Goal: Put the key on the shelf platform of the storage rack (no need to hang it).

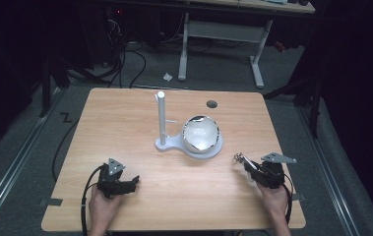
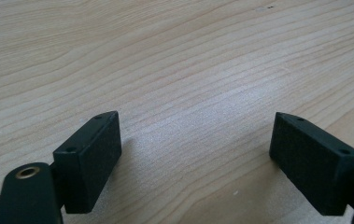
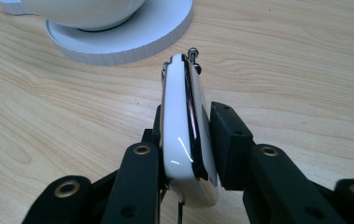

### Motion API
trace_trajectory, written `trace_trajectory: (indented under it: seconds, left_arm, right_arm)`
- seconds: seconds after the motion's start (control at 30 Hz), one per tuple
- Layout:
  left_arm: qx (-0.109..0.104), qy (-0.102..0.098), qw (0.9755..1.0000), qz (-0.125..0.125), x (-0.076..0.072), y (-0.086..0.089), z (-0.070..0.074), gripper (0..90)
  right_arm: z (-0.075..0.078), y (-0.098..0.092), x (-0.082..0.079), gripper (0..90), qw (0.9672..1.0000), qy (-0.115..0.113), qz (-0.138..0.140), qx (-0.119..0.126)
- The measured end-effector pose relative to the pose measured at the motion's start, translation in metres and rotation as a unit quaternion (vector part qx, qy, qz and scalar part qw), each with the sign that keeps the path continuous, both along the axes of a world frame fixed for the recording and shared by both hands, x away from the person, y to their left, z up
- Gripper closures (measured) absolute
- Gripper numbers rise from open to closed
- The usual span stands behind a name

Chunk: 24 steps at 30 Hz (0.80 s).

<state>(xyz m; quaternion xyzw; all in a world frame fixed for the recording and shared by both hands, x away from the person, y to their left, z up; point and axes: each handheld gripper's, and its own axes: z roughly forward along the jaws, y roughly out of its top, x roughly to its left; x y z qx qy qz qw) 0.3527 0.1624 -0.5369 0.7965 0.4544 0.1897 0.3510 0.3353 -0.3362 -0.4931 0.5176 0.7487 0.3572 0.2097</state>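
Note:
My right gripper (image 1: 249,166) is near the table's front right, shut on a flat white and chrome fob (image 1: 241,159) with a small metal ring at its tip. In the right gripper view the fob (image 3: 184,126) stands on edge between the jaws of my right gripper (image 3: 189,115) and points at the stand's round base (image 3: 132,39). A white stand (image 1: 171,143) with an upright post (image 1: 161,118) carries a shiny bowl (image 1: 201,132) at the table's middle. My left gripper (image 1: 134,181) rests at the front left. Its jaws (image 2: 195,140) are open over bare wood.
The wooden table (image 1: 125,123) has a dark cable hole (image 1: 212,103) near its far edge. Behind it stands a white-legged desk (image 1: 223,29) with cables on the floor. Dark floor surrounds the table on both sides.

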Motion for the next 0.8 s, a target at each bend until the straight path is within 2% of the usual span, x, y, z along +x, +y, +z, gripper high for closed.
trace_trajectory:
  seconds: [0.53, 0.57, 0.8]
  left_arm:
    - [0.0, 0.0, 1.0, 0.0, 0.0, 0.0, 0.0, 17.1]
    - [0.0, 0.0, 1.0, 0.0, 0.0, 0.0, 0.0, 17.1]
    - [-0.001, 0.0, 1.0, 0.0, 0.0, 0.0, 0.0, 17.1]
  right_arm:
    - [0.027, 0.011, -0.01, 72.9, 0.9989, -0.026, 0.035, 0.015]
    - [0.031, 0.012, -0.01, 73.0, 0.9983, -0.033, 0.044, 0.019]
    - [0.041, 0.017, -0.011, 72.8, 0.9968, -0.04, 0.06, 0.034]
